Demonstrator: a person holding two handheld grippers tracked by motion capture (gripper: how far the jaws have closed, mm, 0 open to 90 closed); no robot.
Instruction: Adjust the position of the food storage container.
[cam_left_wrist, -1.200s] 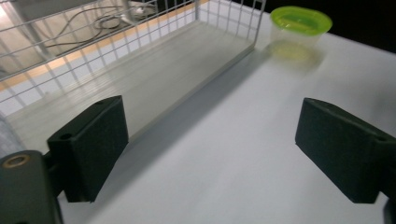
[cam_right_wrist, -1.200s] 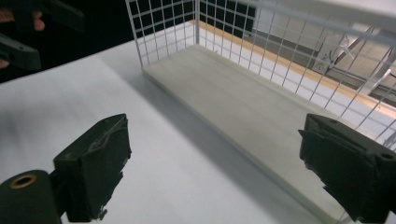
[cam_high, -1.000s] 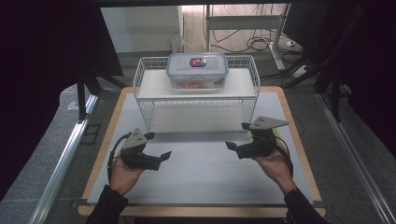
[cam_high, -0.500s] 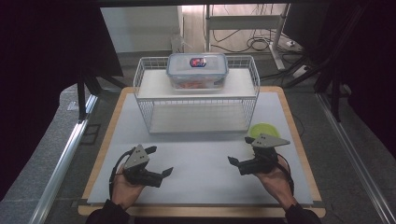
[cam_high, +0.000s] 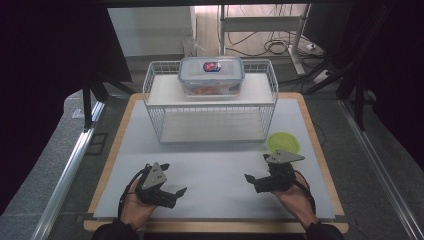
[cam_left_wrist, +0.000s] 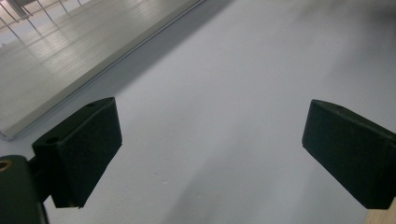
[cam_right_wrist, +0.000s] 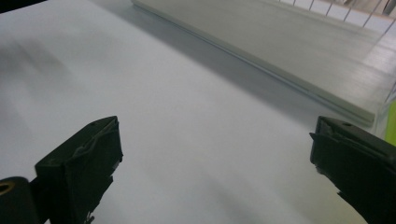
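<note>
A clear lidded container with orange contents stands on the top shelf of a white wire rack at the back of the table. A flat yellow-green dish lies to the right of the rack's front. My left gripper is held low near the front left, open, with nothing between its jaws. My right gripper sits at the front right, just in front of the dish, also open with nothing in it. In the left gripper view the left gripper faces bare mat. In the right gripper view the right gripper does the same.
A white mat covers the wooden table. The rack's lower shelf lies ahead of the left jaws, and this lower shelf also lies ahead of the right jaws. Dark stands and cables surround the table.
Both hands have drawn back toward the table's near edge and lowered. The yellow-green dish, first hidden by the right gripper, now lies in plain sight.
</note>
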